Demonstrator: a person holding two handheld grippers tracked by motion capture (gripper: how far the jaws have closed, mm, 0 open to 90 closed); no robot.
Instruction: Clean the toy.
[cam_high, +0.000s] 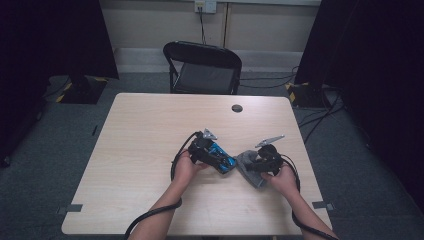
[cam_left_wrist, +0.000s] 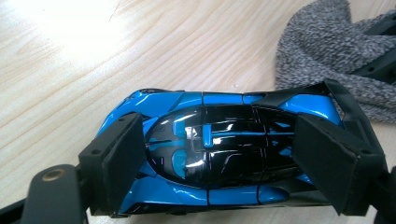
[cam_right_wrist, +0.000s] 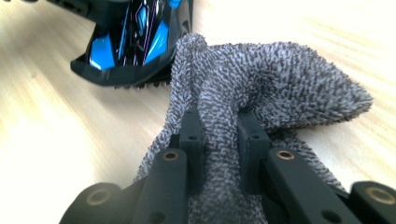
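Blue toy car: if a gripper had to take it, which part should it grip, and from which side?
Probably across the length, nose and tail, coming from above. The blue toy car lies flat on the table, and its low, smooth body offers opposing ends. The left gripper holds it just so, pads pressed on both ends beside the grey cloth.

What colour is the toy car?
Shiny blue and black toy car, best in the left gripper view.
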